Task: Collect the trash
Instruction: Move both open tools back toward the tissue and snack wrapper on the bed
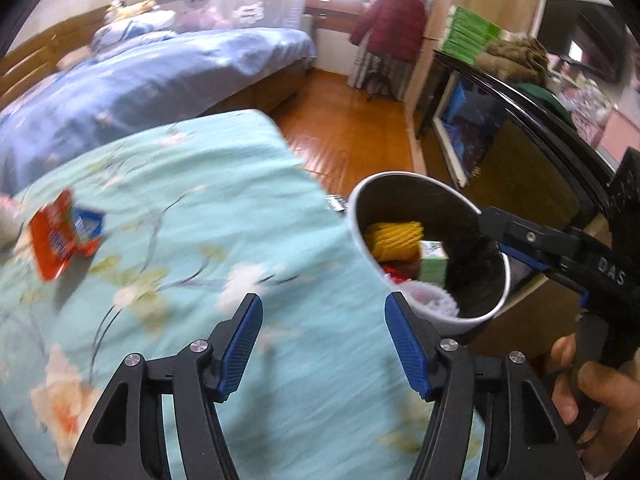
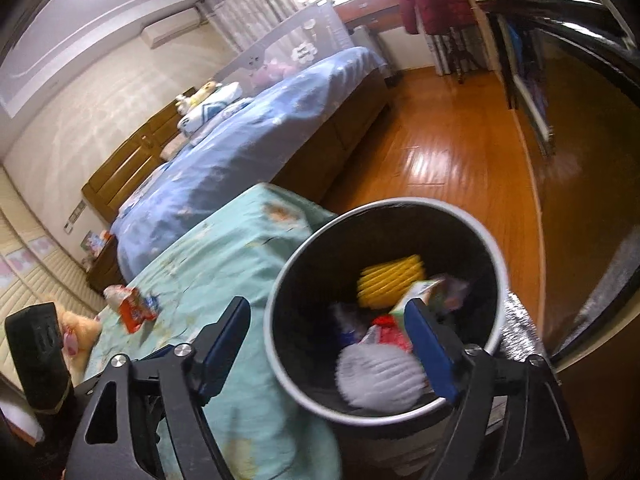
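Left gripper [image 1: 324, 344] hovering over the teal floral bedspread [image 1: 192, 264], jaws spread wide, nothing between them. Over on that bedspread, well off to the left, an orange snack wrapper [image 1: 60, 236] lying flat. Right gripper [image 2: 328, 344] also spread wide, straddling the near rim of the trash bin [image 2: 496, 264], one finger inside, one outside; grip on the rim impossible to confirm. Down in the bin: a yellow ridged piece [image 2: 390, 282], a small green carton [image 2: 420, 294], a white crumpled wad [image 2: 380, 378].
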